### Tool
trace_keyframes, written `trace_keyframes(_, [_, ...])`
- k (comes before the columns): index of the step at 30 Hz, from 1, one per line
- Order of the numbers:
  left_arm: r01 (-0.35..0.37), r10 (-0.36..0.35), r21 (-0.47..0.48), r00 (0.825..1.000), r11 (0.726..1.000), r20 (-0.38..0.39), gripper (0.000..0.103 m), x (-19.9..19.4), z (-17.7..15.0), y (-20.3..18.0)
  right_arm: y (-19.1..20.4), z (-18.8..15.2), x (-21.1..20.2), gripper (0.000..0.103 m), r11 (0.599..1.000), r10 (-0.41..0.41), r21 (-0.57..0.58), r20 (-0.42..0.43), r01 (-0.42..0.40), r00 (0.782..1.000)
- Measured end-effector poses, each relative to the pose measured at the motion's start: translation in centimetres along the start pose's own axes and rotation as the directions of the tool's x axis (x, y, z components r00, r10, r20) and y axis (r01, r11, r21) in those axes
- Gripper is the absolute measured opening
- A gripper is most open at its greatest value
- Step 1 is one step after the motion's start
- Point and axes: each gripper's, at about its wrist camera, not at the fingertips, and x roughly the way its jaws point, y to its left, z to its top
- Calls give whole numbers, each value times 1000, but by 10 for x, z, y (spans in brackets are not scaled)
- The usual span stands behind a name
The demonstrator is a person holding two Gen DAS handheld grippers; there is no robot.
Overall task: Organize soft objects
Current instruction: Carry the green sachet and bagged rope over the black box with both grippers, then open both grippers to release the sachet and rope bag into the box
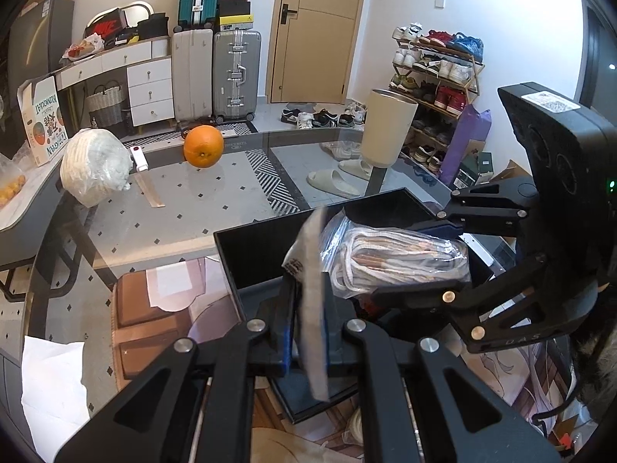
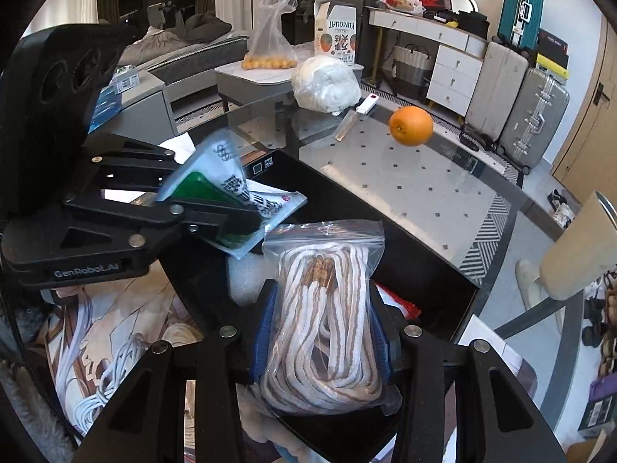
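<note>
My left gripper [image 1: 312, 308] is shut on a flat green-and-white packet [image 1: 314, 254], which shows edge-on between the blue pads in the left wrist view. My right gripper [image 2: 324, 332] is shut on a clear zip bag of brown-and-white rope [image 2: 324, 281]. Both hold their loads over an open black box [image 2: 424, 239] on the glass table. In the right wrist view the left gripper [image 2: 216, 193] comes in from the left with the packet [image 2: 231, 189] tilted. In the left wrist view the right gripper [image 1: 416, 260] carries the rope bag [image 1: 385, 258] beside the packet. The black box [image 1: 250, 247] lies under both.
An orange [image 1: 203, 146], a plastic-wrapped white bundle [image 1: 94, 166] and a cream cup [image 1: 389, 131] stand farther out on the glass table. A wooden ruler [image 1: 148, 191] lies near the bundle. Inside the box are a white foam piece [image 2: 246, 274] and something red [image 2: 405, 305].
</note>
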Motion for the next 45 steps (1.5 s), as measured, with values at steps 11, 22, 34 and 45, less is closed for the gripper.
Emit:
trace_keyframes(11, [33,-33,-8,999,999,0,8,4,0,-2,5,-6,-25,72,995,-92,-30,41,93,995])
trace_keyframes(22, [34,-34,20,999,999,-4,8,9,3,-13,-10,-18,-26,79,985,-168,50,14,167,986])
trace_keyframes(34, [51,-48,54,997,997,-57,53,19,5,-31,-15,-16,-24,85,981,-180,78,23,178,983])
trace_keyframes(45, [-12,12,26,1000,1000,19,101,-18,-7,-29,-8,-51,-84,88,956,-238,199,99,215,966])
